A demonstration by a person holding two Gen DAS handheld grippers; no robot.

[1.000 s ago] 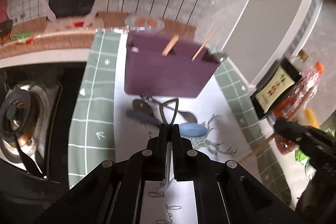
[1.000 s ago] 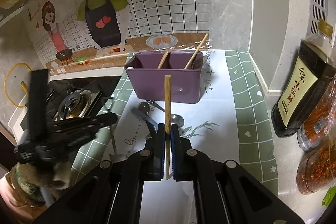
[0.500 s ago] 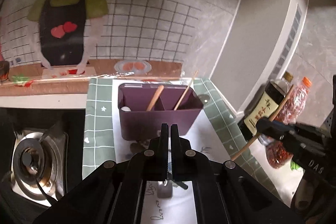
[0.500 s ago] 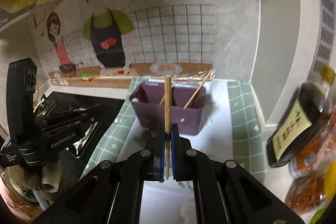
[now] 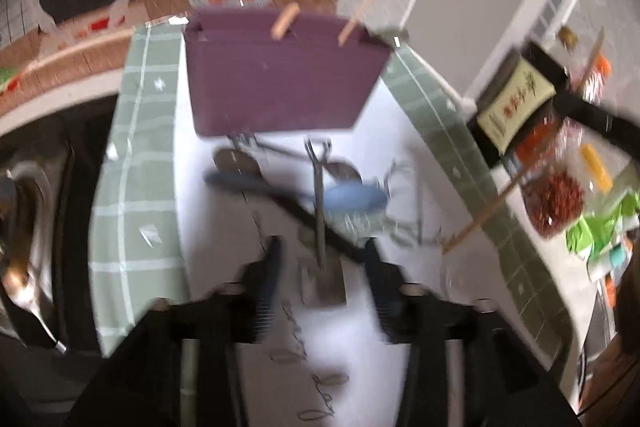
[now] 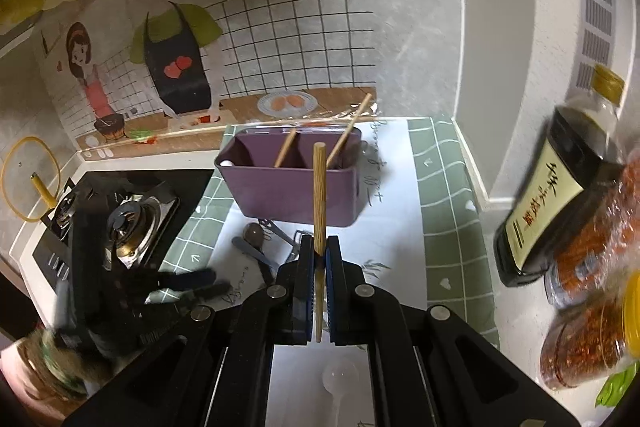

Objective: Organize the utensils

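My left gripper has just been opening its jaws, and the metal spatula it carried a second ago now lies between the pads, seemingly free of them (the picture is blurred, so contact is hard to rule out). My right gripper is clamped on 1 wooden chopstick, standing upright. Beyond my fingers, a blue spoon and other metal utensils lie on the white mat just in front of the purple holder, which already has 2 wooden sticks in it. I judge the spatula dropped short of the holder, so it needs regrasping, while the chopstick is ready to go in.
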